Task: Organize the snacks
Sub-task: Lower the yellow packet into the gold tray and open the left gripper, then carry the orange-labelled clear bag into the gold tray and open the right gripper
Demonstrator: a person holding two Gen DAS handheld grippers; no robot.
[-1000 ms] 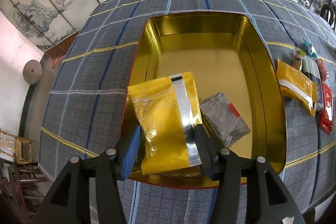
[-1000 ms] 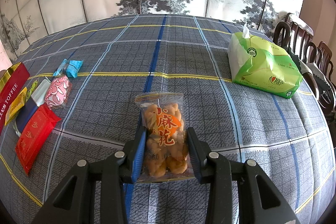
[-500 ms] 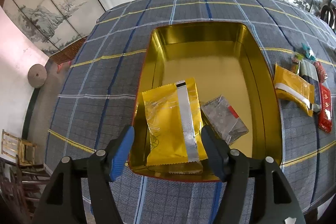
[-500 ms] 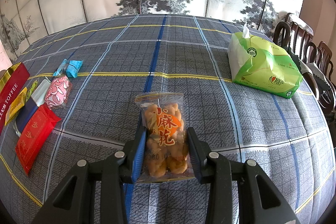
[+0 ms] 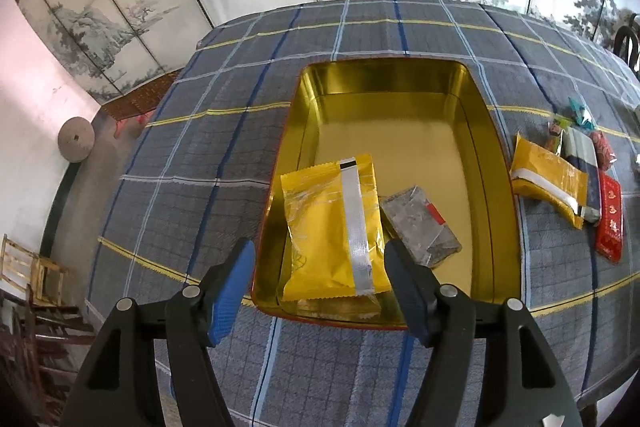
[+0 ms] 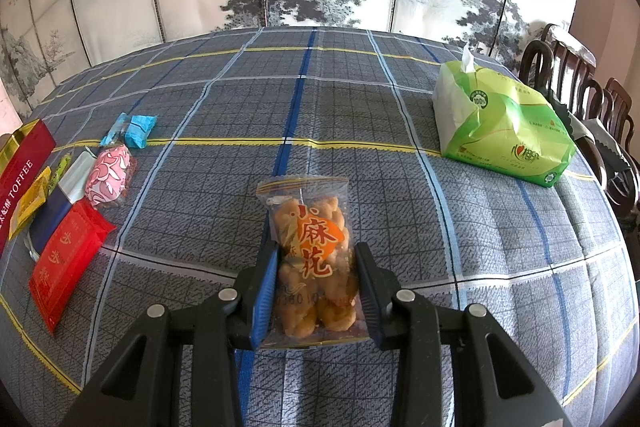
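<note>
Two packets sit in the gold tin [image 5: 496,187]; a third waits in the right gripper [image 6: 316,285].

The left gripper [image 5: 316,283] hangs spread and empty over the tin's near rim, the yellow packet [image 5: 332,227] lying beside a grey sachet [image 5: 420,227]. The right gripper's jaws pinch the twist-snack bag [image 6: 310,259] low over the checked tablecloth [image 6: 400,167]. Best carry it level toward the tin, let go low inside, and keep clear of the left fingers.

A yellow snack packet [image 5: 334,227] with a silver strip lies flat in the gold tin [image 5: 486,163], beside a grey packet [image 5: 420,225]. A clear bag of fried dough twists [image 6: 314,259] stands upright.
</note>
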